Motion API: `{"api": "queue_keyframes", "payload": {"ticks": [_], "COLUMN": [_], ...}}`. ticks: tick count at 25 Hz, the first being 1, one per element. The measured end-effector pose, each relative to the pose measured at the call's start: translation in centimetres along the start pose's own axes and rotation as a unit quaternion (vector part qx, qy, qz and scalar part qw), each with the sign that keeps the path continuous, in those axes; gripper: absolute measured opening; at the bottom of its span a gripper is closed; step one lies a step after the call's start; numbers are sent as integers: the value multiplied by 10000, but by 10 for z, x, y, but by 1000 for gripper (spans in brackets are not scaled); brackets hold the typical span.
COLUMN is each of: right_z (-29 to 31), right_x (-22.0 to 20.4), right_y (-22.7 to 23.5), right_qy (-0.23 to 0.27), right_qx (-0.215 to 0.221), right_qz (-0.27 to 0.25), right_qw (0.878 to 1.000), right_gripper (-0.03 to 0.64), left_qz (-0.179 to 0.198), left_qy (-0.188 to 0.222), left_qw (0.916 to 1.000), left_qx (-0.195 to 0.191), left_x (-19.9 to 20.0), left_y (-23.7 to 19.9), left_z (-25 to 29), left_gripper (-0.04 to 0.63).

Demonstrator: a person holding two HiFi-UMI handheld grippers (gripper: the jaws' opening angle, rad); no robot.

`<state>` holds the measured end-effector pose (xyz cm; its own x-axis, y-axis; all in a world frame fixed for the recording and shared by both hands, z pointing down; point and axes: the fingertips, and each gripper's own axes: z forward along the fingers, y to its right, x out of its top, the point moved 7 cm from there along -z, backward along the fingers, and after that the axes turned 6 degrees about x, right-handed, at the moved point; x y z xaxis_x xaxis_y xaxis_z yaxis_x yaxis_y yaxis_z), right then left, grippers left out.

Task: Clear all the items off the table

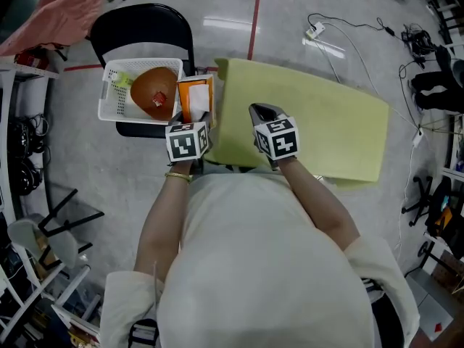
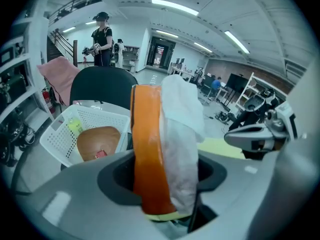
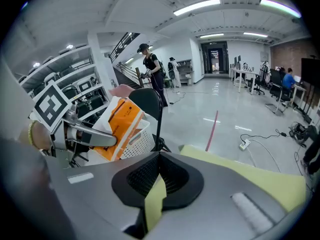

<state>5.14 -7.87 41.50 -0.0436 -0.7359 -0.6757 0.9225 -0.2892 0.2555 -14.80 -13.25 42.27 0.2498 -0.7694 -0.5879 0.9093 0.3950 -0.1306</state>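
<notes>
My left gripper (image 1: 197, 118) is shut on an orange and white packet (image 1: 194, 96), held upright at the right rim of a white basket (image 1: 116, 85). In the left gripper view the packet (image 2: 150, 149) fills the jaws, whose pads press on both its sides. The basket stands on a black chair (image 1: 145, 20) and holds a brown round thing (image 1: 154, 89) with a red label and a small yellow-green item (image 1: 122, 80). My right gripper (image 1: 262, 113) hangs shut over the near left part of the yellow-green table (image 1: 319, 122). Only a yellow-green sliver shows in its slit (image 3: 159, 156).
A pink cloth (image 1: 65, 13) lies behind the chair at the far left. Cables and a plug strip (image 1: 341, 35) trail over the floor beyond the table, and a red line (image 1: 254, 20) runs across it. Shelving stands along the left. A person (image 2: 102, 39) stands far off.
</notes>
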Motion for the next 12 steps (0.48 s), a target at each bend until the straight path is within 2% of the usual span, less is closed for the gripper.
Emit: {"api": "queue_keyframes", "payload": {"ticks": [12], "right_z": [51], "right_x": [27], "right_y": [-45], "right_qy": [-148], "right_qx": [91], "right_qz": [-57], "right_qw": [9998], "right_gripper": [0], "left_qz": [-369], "left_qy": [-62], "left_qw": [9991], "left_qx": [202], "left_x": [6], "left_y": [-88], "left_z": [4], "left_gripper": [259]}}
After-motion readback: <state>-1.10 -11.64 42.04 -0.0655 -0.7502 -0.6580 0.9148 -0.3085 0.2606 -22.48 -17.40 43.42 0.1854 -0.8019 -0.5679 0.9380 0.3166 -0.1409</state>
